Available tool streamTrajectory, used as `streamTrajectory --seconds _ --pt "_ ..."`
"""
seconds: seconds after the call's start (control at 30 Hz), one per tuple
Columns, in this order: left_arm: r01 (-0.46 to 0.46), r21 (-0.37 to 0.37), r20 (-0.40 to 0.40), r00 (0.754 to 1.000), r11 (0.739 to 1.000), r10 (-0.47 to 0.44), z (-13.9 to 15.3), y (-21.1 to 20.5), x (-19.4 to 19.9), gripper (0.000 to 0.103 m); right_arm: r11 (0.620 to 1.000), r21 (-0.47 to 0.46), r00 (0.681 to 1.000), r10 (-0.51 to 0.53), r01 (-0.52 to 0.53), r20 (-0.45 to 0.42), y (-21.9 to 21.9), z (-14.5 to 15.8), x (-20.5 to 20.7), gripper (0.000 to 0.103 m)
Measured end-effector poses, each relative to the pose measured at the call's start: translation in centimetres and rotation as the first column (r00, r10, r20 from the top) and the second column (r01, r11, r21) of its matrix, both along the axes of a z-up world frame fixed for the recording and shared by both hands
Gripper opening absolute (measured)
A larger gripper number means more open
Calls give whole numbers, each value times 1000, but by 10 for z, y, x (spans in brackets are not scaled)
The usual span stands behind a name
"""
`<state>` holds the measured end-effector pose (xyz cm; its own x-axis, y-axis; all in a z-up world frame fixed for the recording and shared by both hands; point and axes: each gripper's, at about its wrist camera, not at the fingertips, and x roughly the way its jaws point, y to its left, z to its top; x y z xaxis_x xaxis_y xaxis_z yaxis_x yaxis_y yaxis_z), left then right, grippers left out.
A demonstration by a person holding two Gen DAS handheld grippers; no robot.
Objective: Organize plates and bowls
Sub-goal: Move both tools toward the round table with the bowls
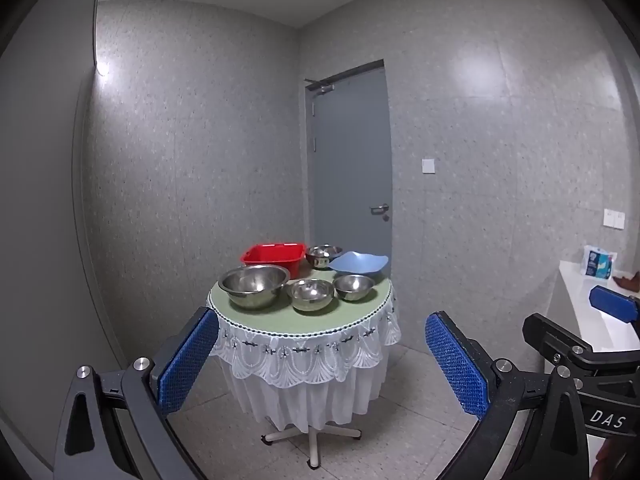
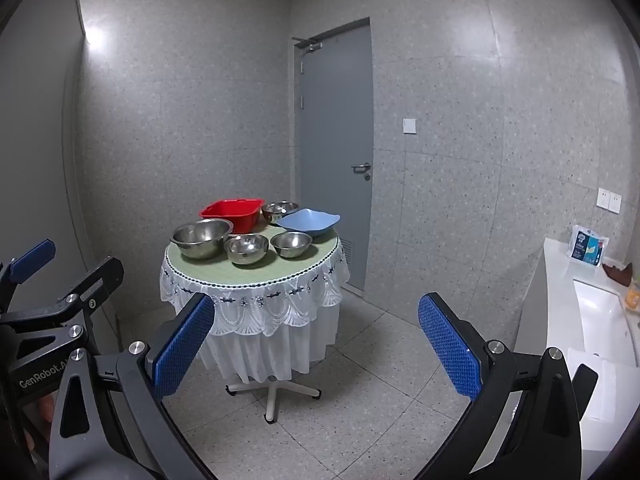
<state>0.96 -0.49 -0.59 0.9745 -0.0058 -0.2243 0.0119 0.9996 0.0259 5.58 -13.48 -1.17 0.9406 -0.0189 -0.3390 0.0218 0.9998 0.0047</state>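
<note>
A round table (image 1: 276, 320) (image 2: 280, 270) with a green top and white lace skirt stands ahead. On it are a large steel bowl (image 1: 253, 285) (image 2: 201, 237), two smaller steel bowls (image 1: 312, 294) (image 1: 354, 286) in front, another steel bowl (image 1: 323, 255) at the back, a blue wavy plate (image 1: 359, 263) (image 2: 308, 221) and a red plastic tub (image 1: 273, 258) (image 2: 233, 213). My left gripper (image 1: 322, 356) is open and empty, well short of the table. My right gripper (image 2: 316, 344) is open and empty too, beside the left one.
A grey door (image 1: 350, 160) is shut behind the table. A white counter (image 2: 560, 280) with a sink (image 2: 604, 320) and a tissue pack (image 2: 587, 247) runs along the right wall. Speckled floor lies between me and the table.
</note>
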Motion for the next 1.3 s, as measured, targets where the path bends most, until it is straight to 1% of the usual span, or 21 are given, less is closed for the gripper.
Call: streamTrajectory --seconds 0.27,0.5,1.3 --pt "-1 7 1 1000 1000 1 -4 -2 1 102 1000 7 1000 -3 3 -4 -3 -5 0 103" --pt "12 -2 -4 1000 1000 -12 -8 -2 9 102 1000 4 1000 -10 10 -8 -6 -7 4 103" --pt "22 6 -11 1000 1000 -22 -26 3 27 102 1000 4 999 -24 24 -25 -6 -32 11 103"
